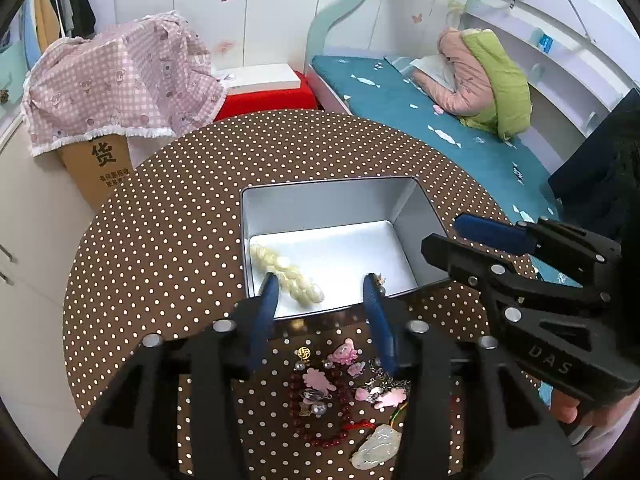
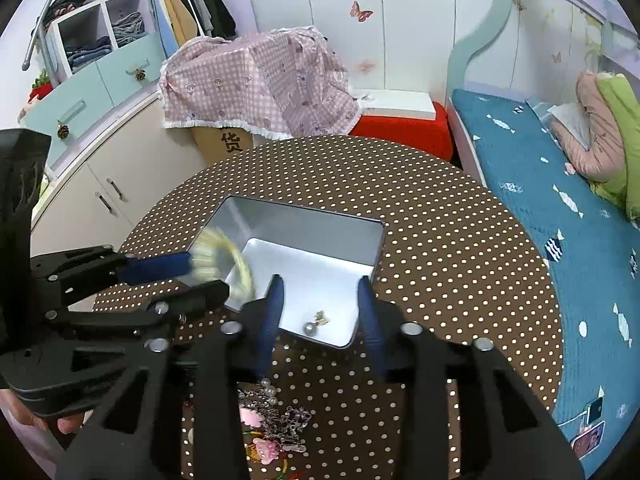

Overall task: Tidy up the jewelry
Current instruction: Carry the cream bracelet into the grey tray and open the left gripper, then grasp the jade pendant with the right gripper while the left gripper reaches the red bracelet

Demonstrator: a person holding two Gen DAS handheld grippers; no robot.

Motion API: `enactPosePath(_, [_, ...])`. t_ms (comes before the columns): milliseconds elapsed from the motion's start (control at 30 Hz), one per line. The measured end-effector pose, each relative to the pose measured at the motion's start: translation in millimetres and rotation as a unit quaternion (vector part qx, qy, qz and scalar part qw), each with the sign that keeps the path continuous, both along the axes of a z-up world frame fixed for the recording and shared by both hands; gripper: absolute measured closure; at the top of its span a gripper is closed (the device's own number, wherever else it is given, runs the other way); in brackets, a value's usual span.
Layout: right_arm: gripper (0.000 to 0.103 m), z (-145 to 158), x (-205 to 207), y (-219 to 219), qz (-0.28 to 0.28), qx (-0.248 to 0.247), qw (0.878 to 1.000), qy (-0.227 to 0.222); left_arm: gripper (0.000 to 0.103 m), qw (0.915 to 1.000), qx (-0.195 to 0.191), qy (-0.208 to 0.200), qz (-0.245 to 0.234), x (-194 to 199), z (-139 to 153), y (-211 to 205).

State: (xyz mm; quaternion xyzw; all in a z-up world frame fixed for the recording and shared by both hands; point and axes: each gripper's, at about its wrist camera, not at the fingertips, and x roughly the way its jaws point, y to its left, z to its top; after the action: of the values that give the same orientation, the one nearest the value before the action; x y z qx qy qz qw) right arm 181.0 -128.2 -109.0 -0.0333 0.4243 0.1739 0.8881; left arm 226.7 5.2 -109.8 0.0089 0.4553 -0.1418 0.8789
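Observation:
An open silver tin (image 1: 320,184) (image 2: 304,216) stands on the brown dotted round table (image 1: 160,240) (image 2: 440,240). A cream bead bracelet (image 1: 286,274) lies in the tin's near left corner; in the right wrist view the bracelet (image 2: 216,256) is blurred against the tin's left wall. My left gripper (image 1: 320,290) (image 2: 206,276) stands open over it, pads apart from the beads. A pearl earring (image 2: 310,328) rests on the tin floor just under my right gripper (image 2: 320,292) (image 1: 440,234), which is open and holds nothing. Loose jewelry (image 1: 340,384) (image 2: 276,420) lies on the table before the tin.
A pale jade pendant (image 1: 378,446) and dark red beads (image 1: 320,436) lie in the near pile. Behind the table stand a cardboard box under pink check cloth (image 1: 120,84) and a red stool (image 1: 264,100). A teal bed (image 1: 440,120) runs along the right.

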Motion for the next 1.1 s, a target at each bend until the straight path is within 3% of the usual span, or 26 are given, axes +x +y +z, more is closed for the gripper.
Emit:
enactPosePath(700, [0.064,7,-17,-13,-0.014,0.001,1.000,-0.002,0.057,0.9999,0.004,-0.008,0.005,-23,8,0])
enactPosePath(967, [0.049,16,-39,-13,-0.013,-0.002,1.000,-0.013,0.057,0.9997,0.011,-0.016,0.011,-52,15,3])
enactPosePath(1100, [0.046,12,-53,-13,-0.014,-0.004,1.000,-0.006,0.057,0.9997,0.014,-0.014,0.015,-68,14,7])
